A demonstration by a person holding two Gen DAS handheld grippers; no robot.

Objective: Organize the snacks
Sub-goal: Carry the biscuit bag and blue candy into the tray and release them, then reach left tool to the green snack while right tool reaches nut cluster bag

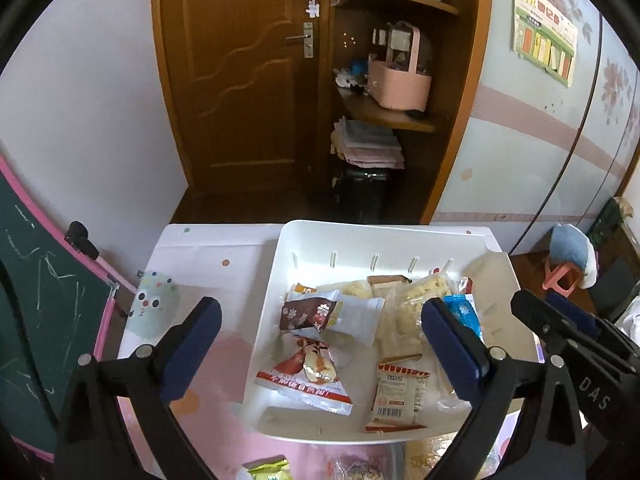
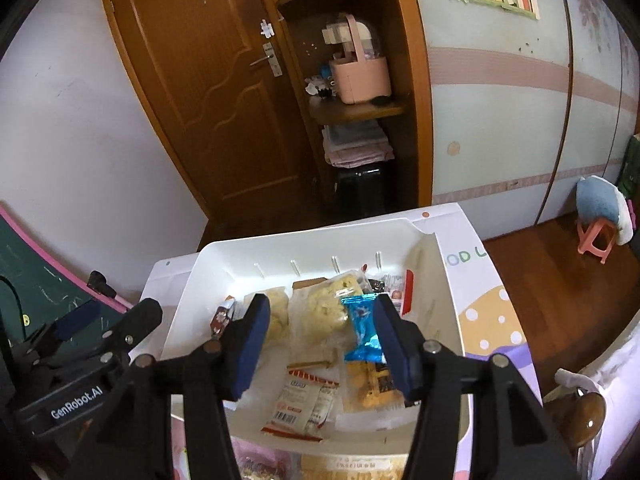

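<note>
A small room with a brown wooden door (image 1: pixel 240 68) and a corner shelf unit holding a pink basket (image 1: pixel 398 80) forms the background; in front of the door stands a low counter (image 1: pixel 208 248) with a pale, dotted surface. The reference landmark is the white tray (image 1: pixel 360 236), which rests on the counter and carries the snacks. Inside the tray, toward its left side, lies a brown packet (image 1: pixel 306 314) partly on a white packet (image 1: pixel 356 318); just nearer than these, a red-and-white packet (image 1: pixel 306 376) lies across the tray's left near edge. Toward the tray's near rim lies a small barcode packet (image 1: pixel 400 396), and behind it, near the tray's centre, sit clear bags of pale yellow snacks (image 1: pixel 404 304). A blue packet (image 2: pixel 362 330) lies right of centre in the tray, partly over an orange-yellow packet (image 2: pixel 372 386). The left tongs (image 1: pixel 320 350) are spread wide and hold nothing, positioned over the left half of the tray, with one blue pad (image 1: pixel 192 344) outside the tray's left wall. The right tongs (image 2: pixel 320 346) are also spread apart and empty, positioned over the tray's middle; whether the right-hand pad touches the blue packet cannot be determined. More packets (image 1: pixel 268 468) lie on the counter in front of the tray's near rim. Left of the tray stands a green chalkboard (image 1: pixel 36 288) with a pink frame.
</note>
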